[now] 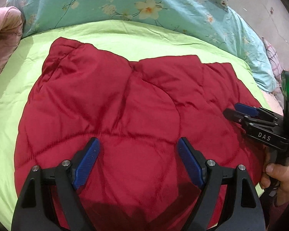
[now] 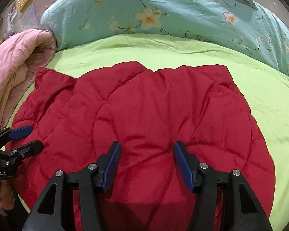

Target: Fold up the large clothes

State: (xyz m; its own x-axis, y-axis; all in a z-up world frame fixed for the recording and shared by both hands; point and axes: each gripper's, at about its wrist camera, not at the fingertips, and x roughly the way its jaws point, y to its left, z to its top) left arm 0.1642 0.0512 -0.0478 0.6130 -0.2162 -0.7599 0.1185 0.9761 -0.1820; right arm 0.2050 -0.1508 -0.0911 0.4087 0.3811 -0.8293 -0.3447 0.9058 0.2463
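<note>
My left gripper (image 1: 138, 161) hangs over the near half of the red quilted garment (image 1: 129, 104), jaws spread wide, nothing between them; my right gripper (image 2: 147, 165) is over the same garment (image 2: 144, 104), jaws released but narrower, pads clear of the fabric. Garment lies flat mid-bed on the green sheet (image 1: 109, 32), near hem under both claws; pink quilt (image 2: 15, 63) bunched at the left edge; floral teal duvet (image 2: 144, 9) along the far edge.

Both wrist views downward; shared red quilt (image 1: 125, 105)
</note>
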